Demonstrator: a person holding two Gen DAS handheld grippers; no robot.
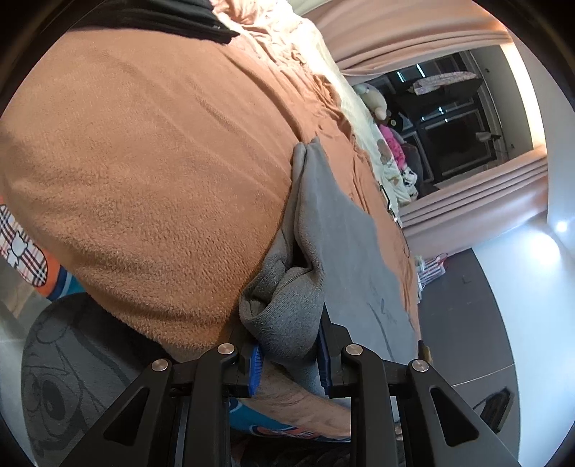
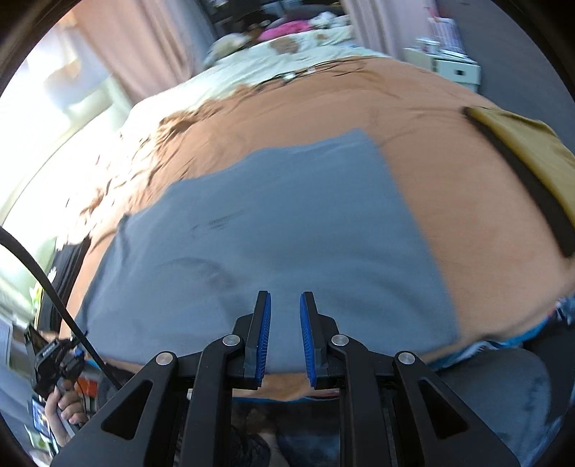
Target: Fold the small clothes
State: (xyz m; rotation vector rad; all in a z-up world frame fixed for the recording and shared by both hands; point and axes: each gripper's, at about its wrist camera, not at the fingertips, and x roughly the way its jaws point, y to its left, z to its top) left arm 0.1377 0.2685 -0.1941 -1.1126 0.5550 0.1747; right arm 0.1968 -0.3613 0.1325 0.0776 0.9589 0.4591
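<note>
A grey garment (image 1: 345, 230) lies on an orange-brown fleece blanket (image 1: 151, 151) on a bed. My left gripper (image 1: 289, 345) is shut on a bunched corner of the grey garment at the blanket's near edge, the cloth squeezed between its blue pads (image 1: 256, 366). The right wrist view shows the same grey garment (image 2: 273, 244) spread fairly flat with a faint dark print. My right gripper (image 2: 285, 316) hangs just above its near edge, open, nothing between its blue pads (image 2: 264, 334). This view is motion-blurred.
A yellow garment with a black band (image 2: 528, 158) lies on the blanket at the right. A black garment (image 1: 201, 18) lies at the far end. Cream bedding (image 2: 258, 61), curtains and a white box (image 2: 456, 70) stand beyond. A hand holding the other gripper (image 2: 57, 366) shows low left.
</note>
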